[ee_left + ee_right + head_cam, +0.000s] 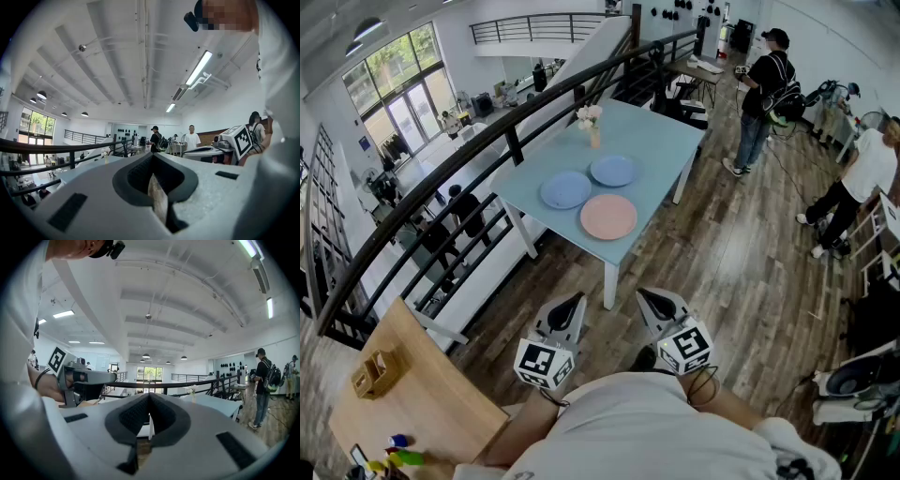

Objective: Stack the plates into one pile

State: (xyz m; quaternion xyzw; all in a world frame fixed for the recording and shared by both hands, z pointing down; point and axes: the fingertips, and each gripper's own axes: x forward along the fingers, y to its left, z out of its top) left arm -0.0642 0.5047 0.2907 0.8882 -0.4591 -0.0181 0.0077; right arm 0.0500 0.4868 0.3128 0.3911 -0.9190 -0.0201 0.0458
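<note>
Three plates lie apart on the light blue table (656, 141): a blue plate (565, 190) on the left, a second blue plate (612, 171) behind it, and a pink plate (608, 217) nearest me. My left gripper (566, 312) (152, 161) and right gripper (656, 303) (149, 401) are held side by side close to my body, well short of the table. Both are shut with nothing between their fingers. Both gripper views look level across the room, so the plates' tops are hidden there.
A small vase of flowers (592, 125) stands at the table's far end. A black railing (487, 141) runs along the table's left side over a drop. Two people (762, 94) stand on the wooden floor at the right. A wooden table (403, 394) is at my lower left.
</note>
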